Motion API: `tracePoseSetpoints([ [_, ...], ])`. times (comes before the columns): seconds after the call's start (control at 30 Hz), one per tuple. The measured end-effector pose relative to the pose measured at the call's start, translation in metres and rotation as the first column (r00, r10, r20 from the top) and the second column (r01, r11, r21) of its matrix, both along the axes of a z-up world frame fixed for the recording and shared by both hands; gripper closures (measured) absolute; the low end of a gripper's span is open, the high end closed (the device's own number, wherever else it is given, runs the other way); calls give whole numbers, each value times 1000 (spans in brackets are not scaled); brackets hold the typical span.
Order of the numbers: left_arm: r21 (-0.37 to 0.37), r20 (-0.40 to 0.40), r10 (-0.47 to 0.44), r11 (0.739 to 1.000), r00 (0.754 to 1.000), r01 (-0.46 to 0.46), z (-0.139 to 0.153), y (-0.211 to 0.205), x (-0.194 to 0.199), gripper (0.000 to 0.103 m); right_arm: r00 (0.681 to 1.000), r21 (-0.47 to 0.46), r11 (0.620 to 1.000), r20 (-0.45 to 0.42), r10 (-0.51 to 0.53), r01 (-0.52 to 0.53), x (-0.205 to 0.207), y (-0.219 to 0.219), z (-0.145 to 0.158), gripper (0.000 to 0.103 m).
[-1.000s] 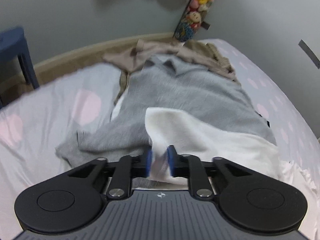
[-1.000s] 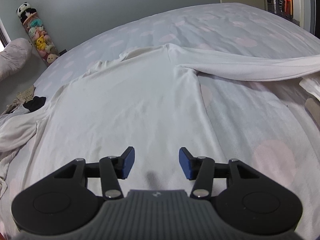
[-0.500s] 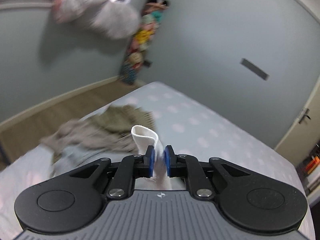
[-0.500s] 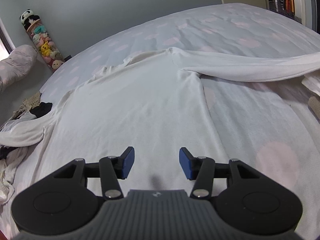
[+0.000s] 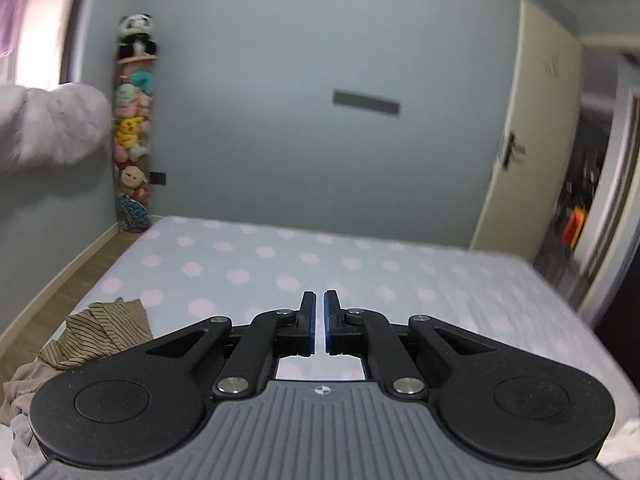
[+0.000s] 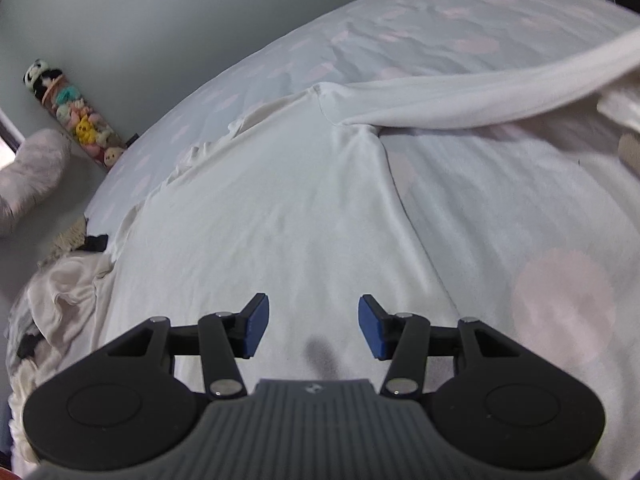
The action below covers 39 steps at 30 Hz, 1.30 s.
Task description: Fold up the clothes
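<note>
Your white long-sleeved shirt (image 6: 280,216) lies spread flat across the centre of the right wrist frame on the polka-dot bedsheet (image 6: 520,208), one sleeve (image 6: 460,100) trailing to the upper right. Your right gripper (image 6: 313,331) hovers over its lower part, fingers wide apart, holding nothing. Your left gripper (image 5: 316,322) shows its fingers nearly together; nothing visible between them. Striped garment (image 5: 104,332) lies lower left there. A tall clear tube of plush toys (image 5: 132,128) stands in the corner.

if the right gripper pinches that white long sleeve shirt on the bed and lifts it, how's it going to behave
Probably floppy: the white long-sleeve shirt lies flat on the polka-dot bed sheet, with its sleeve draped in soft folds. It looks thin, so likely light, and should sag from wherever it is pinched. The right gripper, jaws open above it, may bunch the fabric rather than lift it flat.
</note>
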<state>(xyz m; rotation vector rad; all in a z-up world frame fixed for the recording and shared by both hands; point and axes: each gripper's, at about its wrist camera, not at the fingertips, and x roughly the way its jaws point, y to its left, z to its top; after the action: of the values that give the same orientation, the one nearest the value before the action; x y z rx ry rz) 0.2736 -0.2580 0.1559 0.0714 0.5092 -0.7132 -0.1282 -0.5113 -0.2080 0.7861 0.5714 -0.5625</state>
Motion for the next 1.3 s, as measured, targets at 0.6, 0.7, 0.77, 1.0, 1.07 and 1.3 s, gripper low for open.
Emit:
tracePoseSetpoints([
  [0.6,254,48,86,962,995,-95,-197,22,-39,88,977,-74,975,41,211,-207,33,20,18,44],
  [0.7,241,55,130,960,990,-139,-226,28,-34,72,968,-94,965,25,249,-245,63,29,28,55],
  [0.77,223,39,149,962,988,-154,-238,34,-26,71,960,-89,958,38,278,-274,89,35,35,57],
  [1.0,275,1,158,949,987,-153,-270,59,1,71,890,-117,886,19,455,-450,217,70,44,61],
  [1.07,259,-30,163,954,986,-149,-277,68,8,71,865,-124,859,12,502,-497,253,80,46,61],
  [1.3,237,-79,145,964,986,-123,-293,79,25,71,803,-112,796,-22,596,-594,361,104,36,66],
])
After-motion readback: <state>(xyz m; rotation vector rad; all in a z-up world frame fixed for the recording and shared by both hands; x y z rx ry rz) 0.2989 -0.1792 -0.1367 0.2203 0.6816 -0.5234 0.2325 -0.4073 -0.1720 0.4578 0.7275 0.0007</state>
